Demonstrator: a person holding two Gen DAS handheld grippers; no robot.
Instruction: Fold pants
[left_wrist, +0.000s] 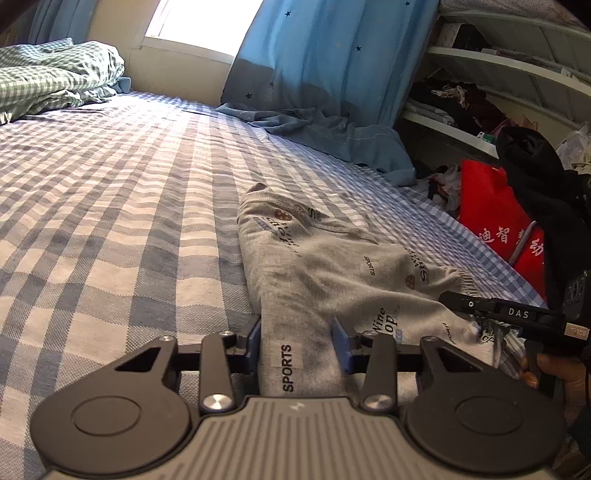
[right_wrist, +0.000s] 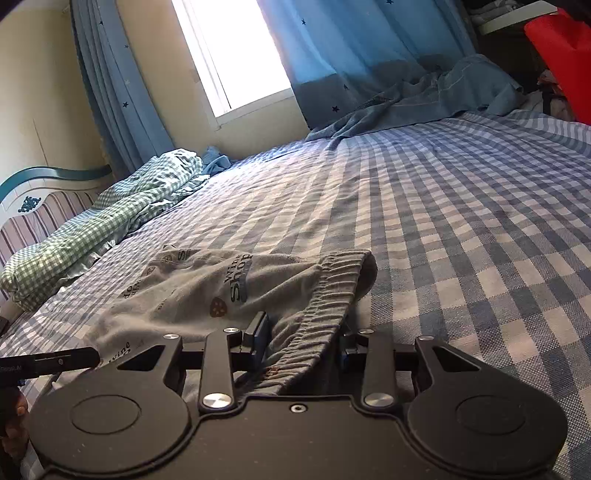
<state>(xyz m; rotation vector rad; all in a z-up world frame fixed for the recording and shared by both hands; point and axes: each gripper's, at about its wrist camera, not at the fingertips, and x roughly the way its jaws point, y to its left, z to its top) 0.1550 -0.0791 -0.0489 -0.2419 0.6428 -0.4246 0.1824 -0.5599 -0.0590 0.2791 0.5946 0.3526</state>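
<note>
Grey knit cloth fills the gap between the left gripper (left_wrist: 299, 341), low in the middle of the left wrist view: one leg of the pants (left_wrist: 325, 266), printed "SPORTS", runs straight in between the blue fingers (left_wrist: 341, 341). The fingers stand fairly wide, one on each side of the leg, and whether they actually press the cloth I cannot tell.

In the right wrist view the right gripper (right_wrist: 304, 343) sits at the ruffled elastic waistband (right_wrist: 332, 291), which bunches up between its fingers; they look closed in on that band, though the far finger is mostly hidden behind the cloth. The pants lie across the bed (left_wrist: 110, 229), on a blue and white checked sheet, toward the lower right of the left view and the lower middle of the right view.

Both ends seem to be taken up, so my judgement is that this is the start of a fold, with the garment already lying narrow and lengthwise. The next move would call for lifting one end and carrying it over to meet the other, keeping the cloth taut enough that it lands flat.

The pants are soft, thin jersey, limp and creased, with printed words and small brown badges; the waistband is thick and gathered. The sheet is a coarse weave with low ripples. A rumpled green checked quilt (right_wrist: 99, 218) lies at the left, and blue star curtains (right_wrist: 354, 59) hang in the upper part of the frame.
</note>
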